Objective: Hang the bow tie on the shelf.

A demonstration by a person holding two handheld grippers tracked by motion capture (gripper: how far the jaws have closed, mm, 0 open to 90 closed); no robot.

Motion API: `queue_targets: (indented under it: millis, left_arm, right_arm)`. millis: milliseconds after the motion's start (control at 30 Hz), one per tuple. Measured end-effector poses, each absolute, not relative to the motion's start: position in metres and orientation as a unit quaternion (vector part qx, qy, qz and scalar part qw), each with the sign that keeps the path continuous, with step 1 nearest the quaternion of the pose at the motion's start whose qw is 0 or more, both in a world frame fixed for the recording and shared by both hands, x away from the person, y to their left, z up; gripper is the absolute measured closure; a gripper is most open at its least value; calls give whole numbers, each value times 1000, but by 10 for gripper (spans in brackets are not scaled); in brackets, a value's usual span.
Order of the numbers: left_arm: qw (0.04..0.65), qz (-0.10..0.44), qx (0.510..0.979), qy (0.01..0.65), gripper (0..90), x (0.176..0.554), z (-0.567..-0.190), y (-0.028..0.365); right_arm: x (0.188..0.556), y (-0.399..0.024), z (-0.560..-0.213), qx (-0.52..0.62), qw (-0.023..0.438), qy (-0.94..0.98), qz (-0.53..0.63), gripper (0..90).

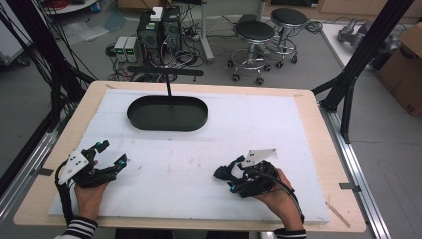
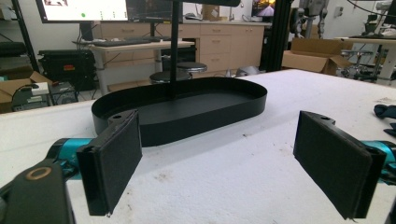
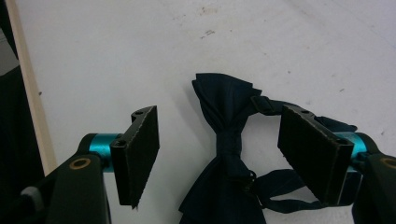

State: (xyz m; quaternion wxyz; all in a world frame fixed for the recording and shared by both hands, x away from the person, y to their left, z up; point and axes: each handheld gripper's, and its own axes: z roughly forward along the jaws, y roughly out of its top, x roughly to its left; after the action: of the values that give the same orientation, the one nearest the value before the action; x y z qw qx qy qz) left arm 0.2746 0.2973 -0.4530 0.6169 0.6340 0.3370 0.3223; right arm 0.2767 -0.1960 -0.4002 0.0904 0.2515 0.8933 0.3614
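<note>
A dark navy bow tie [image 3: 227, 144] lies flat on the white table cover, its knot between the two black jaws of my right gripper [image 3: 224, 156]. That gripper is open and its pads [image 3: 140, 149] stand apart from the cloth on both sides. From above, the bow tie [image 1: 224, 172] peeks out at the left of the right gripper [image 1: 233, 178], near the table's front right. My left gripper [image 1: 113, 154] rests at the front left, open with nothing between its pads [image 2: 114, 163]. A black oval tray [image 1: 167, 113] with an upright post sits at the back centre.
The tray [image 2: 182, 109] is straight ahead of the left gripper, and a corner of the bow tie [image 2: 385, 112] shows at that view's right edge. The wooden table rim [image 1: 318, 129] frames the white cover. Stools and computer boxes stand on the floor beyond.
</note>
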Motion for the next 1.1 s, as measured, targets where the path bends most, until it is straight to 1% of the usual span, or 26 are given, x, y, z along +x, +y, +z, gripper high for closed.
queue_targets:
  millis: [33, 233, 433, 667, 967, 1067, 1100]
  left_arm:
    - [618, 323, 633, 337, 157, 275, -453, 297]
    - [617, 323, 633, 337, 157, 275, -453, 297]
    - [617, 324, 633, 336, 158, 275, -453, 297]
    - [617, 325, 633, 335, 157, 274, -453, 297]
    - [618, 324, 633, 336, 159, 274, -453, 297]
    - [618, 323, 633, 336, 160, 274, -453, 297]
    - [618, 324, 633, 336, 160, 274, -453, 297]
  right_arm:
    - [278, -194, -402, 249, 84, 896, 358, 311]
    - [283, -189, -407, 258, 79, 903, 334, 341]
    - [286, -184, -410, 263, 74, 910, 313, 395]
    - [292, -181, -415, 261, 67, 920, 285, 523]
    - [299, -178, -420, 270, 50, 923, 270, 572]
    - [300, -177, -422, 271, 47, 926, 260, 598]
    - [301, -177, -422, 267, 49, 927, 257, 624]
